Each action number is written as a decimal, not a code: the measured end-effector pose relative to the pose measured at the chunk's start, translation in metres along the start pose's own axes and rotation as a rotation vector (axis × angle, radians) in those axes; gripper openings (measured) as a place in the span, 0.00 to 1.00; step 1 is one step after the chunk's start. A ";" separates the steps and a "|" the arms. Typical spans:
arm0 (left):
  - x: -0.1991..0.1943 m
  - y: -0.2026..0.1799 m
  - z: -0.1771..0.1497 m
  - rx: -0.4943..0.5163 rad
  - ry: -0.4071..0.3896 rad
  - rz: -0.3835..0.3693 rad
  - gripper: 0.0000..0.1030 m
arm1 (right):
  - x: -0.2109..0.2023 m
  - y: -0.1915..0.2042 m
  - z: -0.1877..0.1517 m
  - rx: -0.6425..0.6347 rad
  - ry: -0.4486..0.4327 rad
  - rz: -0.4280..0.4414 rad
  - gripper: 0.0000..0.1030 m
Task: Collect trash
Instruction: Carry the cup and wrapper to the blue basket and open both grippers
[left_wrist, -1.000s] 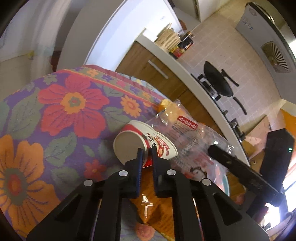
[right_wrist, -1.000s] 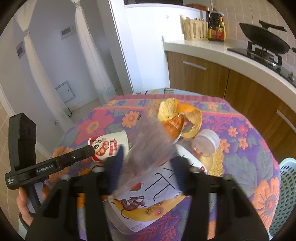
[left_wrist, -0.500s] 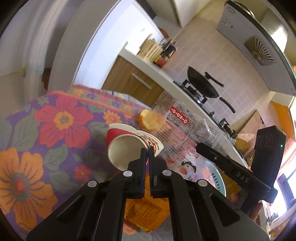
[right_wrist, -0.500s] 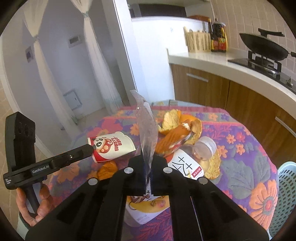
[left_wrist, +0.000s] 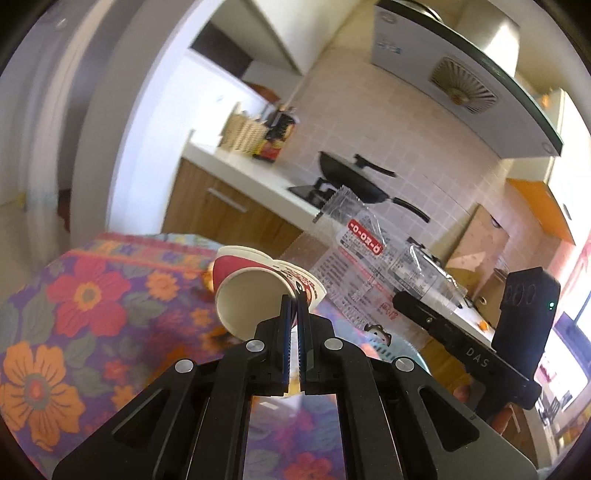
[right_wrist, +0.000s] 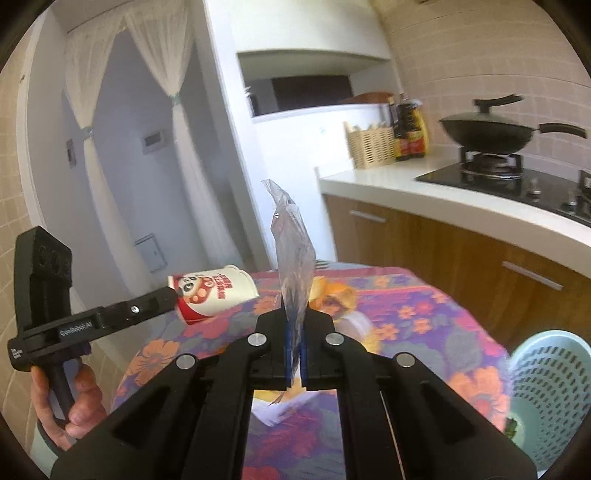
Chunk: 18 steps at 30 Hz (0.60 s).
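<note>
Two grippers each carry trash above the floral table (right_wrist: 424, 317). The left gripper (left_wrist: 293, 306) is pressed onto the rim wall of a red-and-white paper cup (left_wrist: 258, 288), which lies on its side in the air, long axis pointing away. The right gripper (right_wrist: 294, 332) pinches a clear plastic wrapper (right_wrist: 293, 266) standing upright from its jaws. A pale green perforated basket (right_wrist: 546, 373) sits off the table's right edge, nearest the right gripper, probably the next drop point. Orange peel (right_wrist: 332, 291) remains on the table near its far edge.
</note>
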<state>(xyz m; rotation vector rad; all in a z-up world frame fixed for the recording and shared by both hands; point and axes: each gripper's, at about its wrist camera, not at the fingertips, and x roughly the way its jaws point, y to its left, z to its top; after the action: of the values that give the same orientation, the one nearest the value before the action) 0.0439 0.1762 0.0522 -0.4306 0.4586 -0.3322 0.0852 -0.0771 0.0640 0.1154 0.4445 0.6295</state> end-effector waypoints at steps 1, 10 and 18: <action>0.004 -0.011 0.001 0.014 0.006 -0.014 0.01 | -0.006 -0.007 0.000 0.008 -0.006 -0.011 0.01; 0.083 -0.110 -0.023 0.167 0.165 -0.103 0.01 | -0.072 -0.108 -0.026 0.140 -0.038 -0.232 0.01; 0.176 -0.198 -0.062 0.283 0.319 -0.187 0.01 | -0.110 -0.217 -0.067 0.349 -0.008 -0.410 0.01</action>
<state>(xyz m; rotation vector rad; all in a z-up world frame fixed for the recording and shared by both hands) 0.1208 -0.0837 0.0329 -0.1423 0.6735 -0.6437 0.0949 -0.3186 -0.0072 0.3487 0.5488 0.1445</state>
